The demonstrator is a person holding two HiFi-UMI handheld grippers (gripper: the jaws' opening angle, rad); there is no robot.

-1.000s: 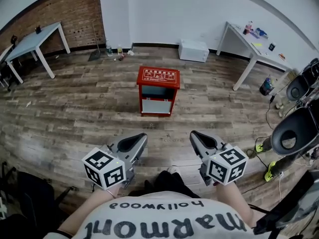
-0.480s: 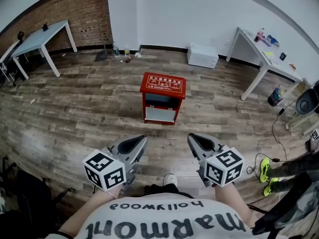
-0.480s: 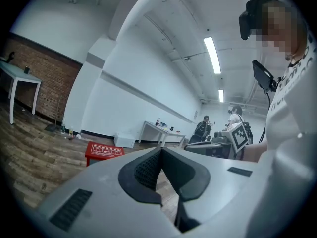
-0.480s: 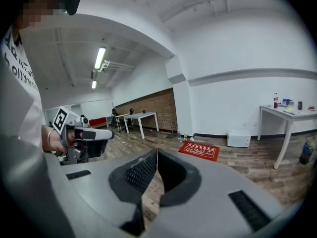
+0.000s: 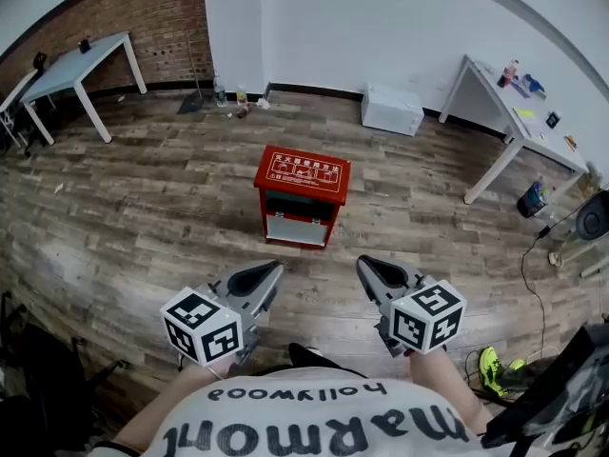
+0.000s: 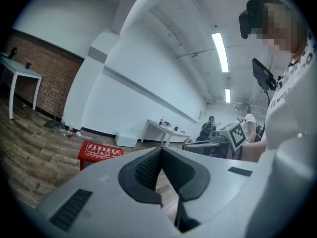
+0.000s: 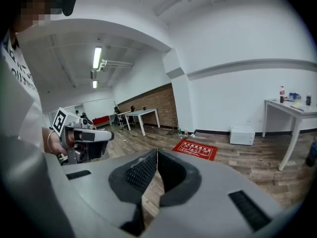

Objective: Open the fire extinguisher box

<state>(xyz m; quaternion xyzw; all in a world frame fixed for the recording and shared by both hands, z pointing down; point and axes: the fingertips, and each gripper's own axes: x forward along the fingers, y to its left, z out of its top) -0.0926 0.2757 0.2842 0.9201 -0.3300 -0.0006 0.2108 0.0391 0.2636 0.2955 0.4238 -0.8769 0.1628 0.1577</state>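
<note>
Red ext. box [image 5: 303, 171] on wood floor [image 5: 143, 217], white walls [image 5: 381, 27].

This is a sparse test room, closer to a lab or studio than a home. The grey-brown wood-plank floor [image 5: 143, 208] is mostly bare, bounded by plain white walls [image 5: 381, 27] and a red-brown brick wall [image 5: 143, 12] at far left. A white metal-legged table [image 5: 81, 57] stands far left. Another white table [image 5: 523, 112], far right, carries bottles. Long fluorescent ceiling tubes [image 6: 219, 51] light the room. A red metal box [image 5: 303, 171] stands alone mid-floor.
</note>
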